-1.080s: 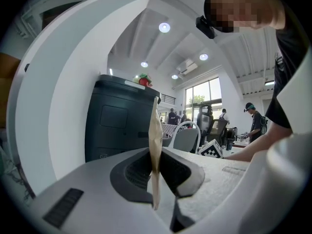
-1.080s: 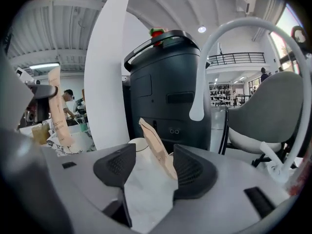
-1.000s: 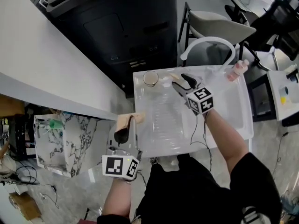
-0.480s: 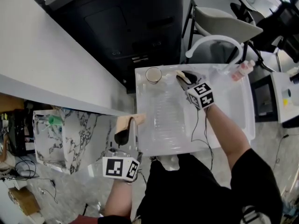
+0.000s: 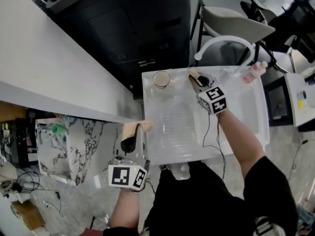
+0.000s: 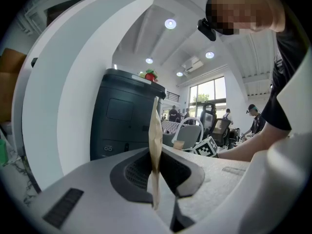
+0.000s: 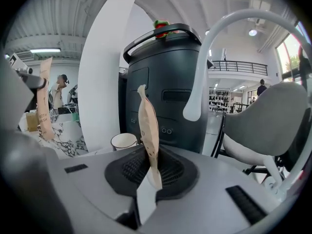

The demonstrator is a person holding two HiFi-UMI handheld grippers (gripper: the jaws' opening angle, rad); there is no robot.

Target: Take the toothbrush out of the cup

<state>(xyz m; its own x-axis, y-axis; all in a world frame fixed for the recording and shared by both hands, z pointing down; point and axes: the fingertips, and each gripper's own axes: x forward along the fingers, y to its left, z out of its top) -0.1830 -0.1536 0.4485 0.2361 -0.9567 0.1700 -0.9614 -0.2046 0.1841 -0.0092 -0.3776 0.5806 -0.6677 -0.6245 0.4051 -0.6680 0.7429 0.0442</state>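
The cup [image 5: 161, 79] sits at the far edge of the white tray [image 5: 246, 117], near my right gripper [image 5: 193, 75], to its left and apart from it. My left gripper [image 5: 139, 127] hangs off the tray's near left corner, well away, so the right is nearer. No toothbrush shows above the cup's rim, so I cannot tell its axis. The right jaws have just been closing and stand pressed together, like the left ones, each with a thin tan strip [image 7: 147, 135] at the seam (part of the gripper, I judge). Beyond the tray stand a black cabinet [image 5: 133, 28] and a chair [image 5: 236, 28].
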